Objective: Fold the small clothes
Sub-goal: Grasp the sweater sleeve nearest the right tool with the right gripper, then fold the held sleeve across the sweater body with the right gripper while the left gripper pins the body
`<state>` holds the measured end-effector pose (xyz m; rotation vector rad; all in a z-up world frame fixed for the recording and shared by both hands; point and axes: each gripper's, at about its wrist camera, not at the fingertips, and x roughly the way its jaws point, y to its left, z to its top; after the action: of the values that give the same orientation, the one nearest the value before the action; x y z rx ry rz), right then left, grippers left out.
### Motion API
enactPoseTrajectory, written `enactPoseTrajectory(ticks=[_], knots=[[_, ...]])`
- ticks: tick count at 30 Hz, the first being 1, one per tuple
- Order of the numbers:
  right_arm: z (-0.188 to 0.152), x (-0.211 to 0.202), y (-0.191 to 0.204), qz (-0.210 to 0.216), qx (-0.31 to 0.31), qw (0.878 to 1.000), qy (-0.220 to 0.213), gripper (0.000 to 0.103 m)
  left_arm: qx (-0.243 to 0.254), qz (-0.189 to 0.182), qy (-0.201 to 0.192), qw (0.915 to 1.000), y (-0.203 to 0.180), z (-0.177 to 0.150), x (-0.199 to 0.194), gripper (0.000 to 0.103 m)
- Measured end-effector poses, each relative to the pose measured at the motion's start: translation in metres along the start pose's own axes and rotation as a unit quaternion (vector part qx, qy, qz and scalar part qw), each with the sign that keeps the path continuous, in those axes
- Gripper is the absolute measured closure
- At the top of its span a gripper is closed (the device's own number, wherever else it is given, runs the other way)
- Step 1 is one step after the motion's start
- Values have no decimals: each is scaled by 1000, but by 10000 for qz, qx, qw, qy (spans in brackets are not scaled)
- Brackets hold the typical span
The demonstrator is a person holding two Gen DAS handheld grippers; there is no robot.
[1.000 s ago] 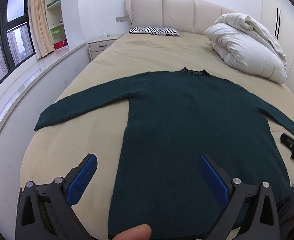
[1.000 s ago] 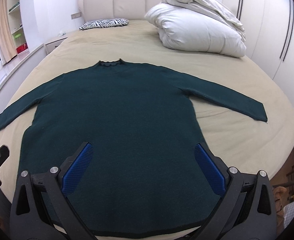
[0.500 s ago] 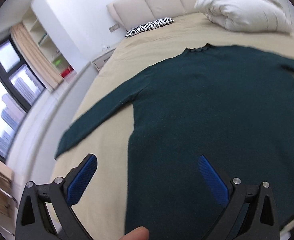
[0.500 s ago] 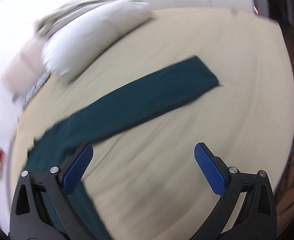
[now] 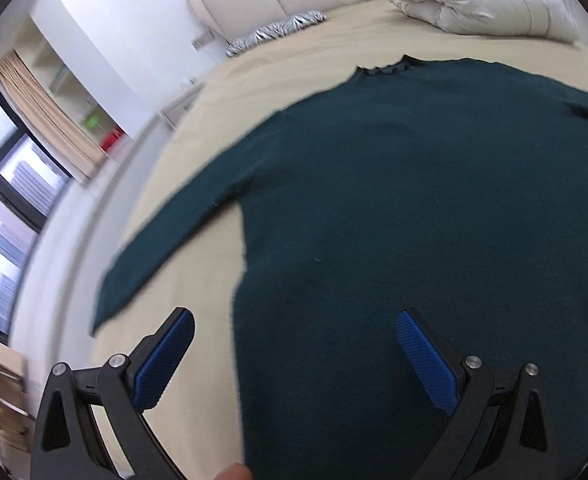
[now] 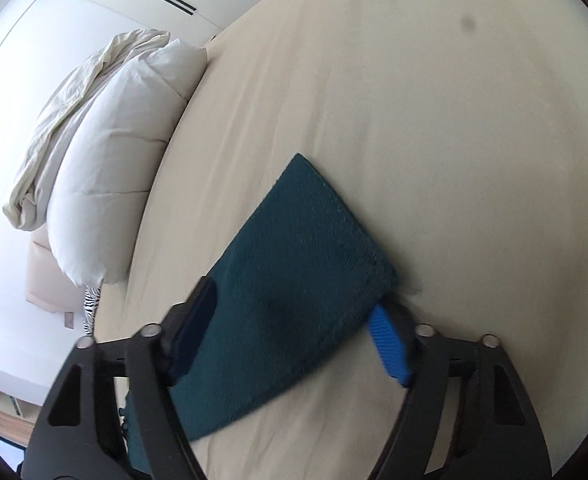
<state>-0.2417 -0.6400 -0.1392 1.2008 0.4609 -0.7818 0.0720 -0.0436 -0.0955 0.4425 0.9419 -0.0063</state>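
A dark green long-sleeved sweater [image 5: 414,216] lies flat on the beige bed [image 5: 197,280], neck toward the headboard. Its left sleeve [image 5: 165,240] stretches toward the bed's left edge. My left gripper [image 5: 294,352] is open and empty, above the sweater's lower left side. In the right wrist view the sweater's right sleeve end [image 6: 294,272] lies between the open fingers of my right gripper [image 6: 294,320], close over the cuff. The jaws straddle the sleeve without closing on it.
A white duvet [image 5: 474,0] is piled at the head of the bed, also in the right wrist view [image 6: 105,152]. A zebra-print pillow [image 5: 277,32] lies by the headboard. A window and a curtain [image 5: 45,112] are on the left. Bare beige sheet [image 6: 454,120] lies beyond the cuff.
My right gripper swung right from over the sweater's body and came down over the right sleeve's cuff. My left gripper tilted and shifted toward the sweater's left side.
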Motion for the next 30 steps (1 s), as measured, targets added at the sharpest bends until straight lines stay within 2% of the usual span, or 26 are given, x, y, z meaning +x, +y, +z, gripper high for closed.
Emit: enactPoseTrajectory(ticks=[1, 2, 5, 9, 12, 15, 19, 20, 22, 23, 24, 25, 26, 27, 28, 29, 30], knots=[[0, 4, 7, -15, -67, 10000, 51, 57, -45, -43, 84, 9999, 1, -1, 3, 0], [1, 3, 10, -65, -138, 9999, 52, 67, -66, -14, 122, 9999, 3, -2, 5, 0], [-1, -3, 24, -220, -465, 9986, -92, 84, -187, 100, 175, 9996, 7, -2, 10, 0], [-27, -22, 66, -197, -1338, 9904, -271, 93, -438, -14, 498, 9978, 16, 3, 21, 0], [-58, -27, 124, 135, -2173, 9757, -252, 93, -887, -686, 657, 9915, 30, 3, 30, 4], [-105, -26, 192, 613, -3011, 9516, -101, 94, -1471, -1445, 811, 9751, 45, 2, 41, 6], [-191, -9, 262, 1262, -3791, 9154, 496, 94, -2141, -2347, 703, 9456, 63, 4, 50, 4], [-214, -2, 273, 1355, -3904, 9081, 671, 94, -2478, -2809, 683, 9247, 71, 4, 55, 1], [-254, 14, 288, 1435, -4070, 8968, 973, 94, -3012, -3302, 689, 8919, 81, 6, 62, 0], [-271, 22, 293, 1441, -4134, 8924, 1096, 94, -3185, -3457, 640, 8803, 85, 7, 65, 0], [-289, 30, 296, 1433, -4193, 8880, 1229, 94, -3324, -3544, 532, 8724, 89, 9, 67, 0], [-306, 38, 297, 1402, -4249, 8839, 1364, 91, -3410, -3584, 425, 8680, 92, 11, 66, 0], [-319, 45, 297, 1364, -4304, 8803, 1456, 90, -3614, -3629, 91, 8588, 98, 14, 67, 0], [-332, 49, 295, 1317, -4360, 8773, 1513, 84, -3740, -3642, -94, 8529, 101, 17, 66, 0], [-341, 54, 293, 1327, -4402, 8731, 1623, 78, -3762, -3626, -124, 8525, 100, 22, 66, 0], [-345, 56, 288, 1371, -4381, 8713, 1734, 63, -3726, -3605, -84, 8551, 98, 27, 66, 0], [-347, 54, 283, 1398, -4318, 8733, 1771, 49, -3580, -3601, 75, 8615, 93, 38, 69, 0]])
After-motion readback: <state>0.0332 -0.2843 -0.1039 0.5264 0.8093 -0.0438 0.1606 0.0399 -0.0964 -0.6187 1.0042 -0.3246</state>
